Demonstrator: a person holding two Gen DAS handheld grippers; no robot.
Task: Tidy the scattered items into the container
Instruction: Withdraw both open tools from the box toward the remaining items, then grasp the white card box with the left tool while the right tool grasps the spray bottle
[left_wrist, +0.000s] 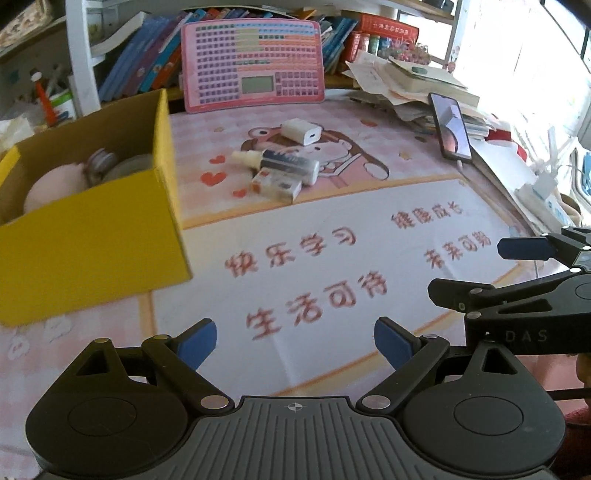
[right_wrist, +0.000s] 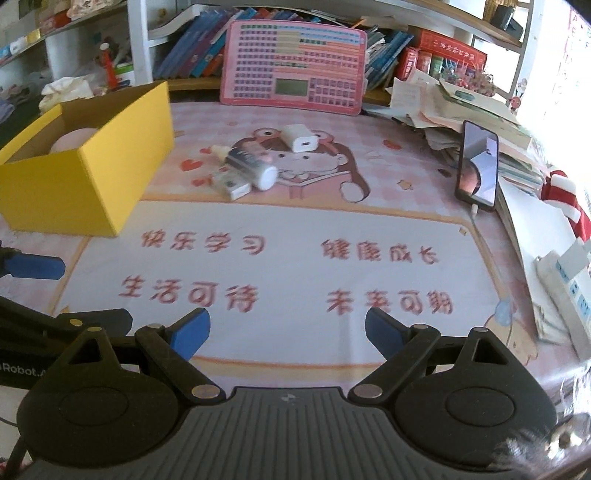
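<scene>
A yellow cardboard box stands at the left of the desk mat, with a pink round item and grey round things inside. In the mat's middle lie a white charger plug, a silver spray bottle and a small clear box, bunched together. My left gripper hovers open over the mat's near part, nothing between its blue pads. My right gripper is open and empty too, beside the left one.
A pink toy keyboard board leans against the bookshelf at the back. A phone leans on a paper stack at the right, cable attached. A white power strip lies at the right edge.
</scene>
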